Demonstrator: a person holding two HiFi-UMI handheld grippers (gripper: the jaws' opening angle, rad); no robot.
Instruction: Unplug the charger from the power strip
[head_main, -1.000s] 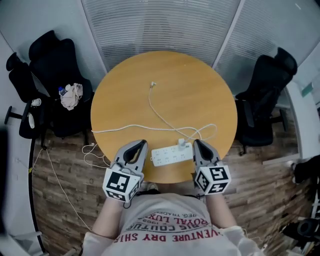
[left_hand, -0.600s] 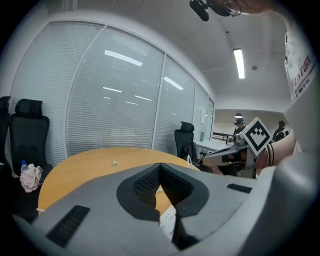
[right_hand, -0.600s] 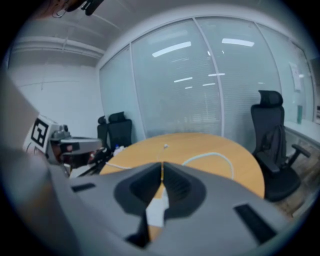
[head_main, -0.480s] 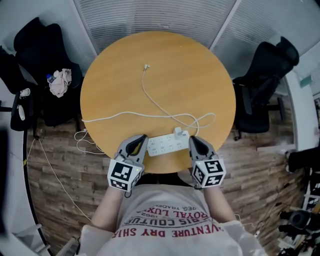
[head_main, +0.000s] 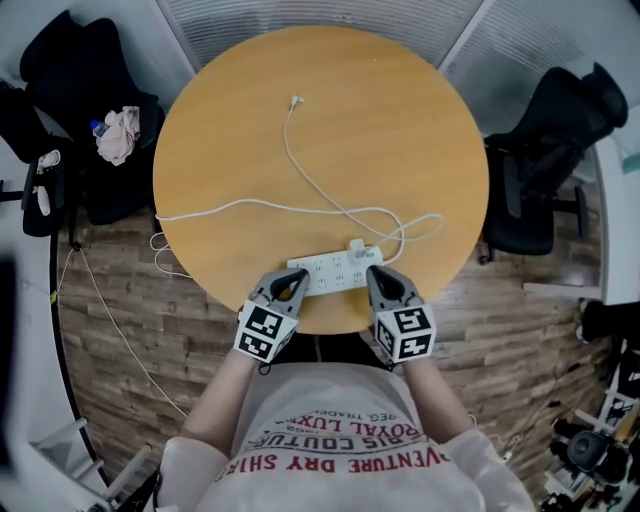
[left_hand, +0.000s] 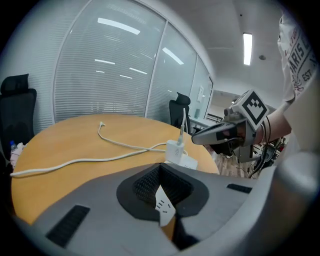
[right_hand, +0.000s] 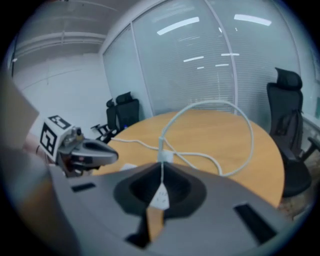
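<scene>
A white power strip (head_main: 333, 272) lies at the near edge of the round wooden table (head_main: 400, 130). A white charger (head_main: 357, 249) is plugged into its right end, and its thin cable (head_main: 300, 195) loops across the table. My left gripper (head_main: 297, 280) is shut and empty, its tip just left of the strip. My right gripper (head_main: 373, 276) is also shut and empty, just below the charger end. In the left gripper view the charger (left_hand: 175, 149) stands beyond the shut left gripper (left_hand: 160, 167), with the right gripper (left_hand: 210, 136) to its right. In the right gripper view the charger (right_hand: 164, 156) shows just past the right gripper (right_hand: 161, 169).
Black office chairs stand left (head_main: 60, 70) and right (head_main: 545, 150) of the table; a crumpled cloth (head_main: 120, 133) lies on the left one. The strip's thick white cord (head_main: 200, 212) runs off the table's left edge to the wooden floor. Glass walls with blinds lie behind.
Both grippers have dropped toward the table's near edge and now flank the power strip closely. The strip, charger and cable have not moved on the table.
</scene>
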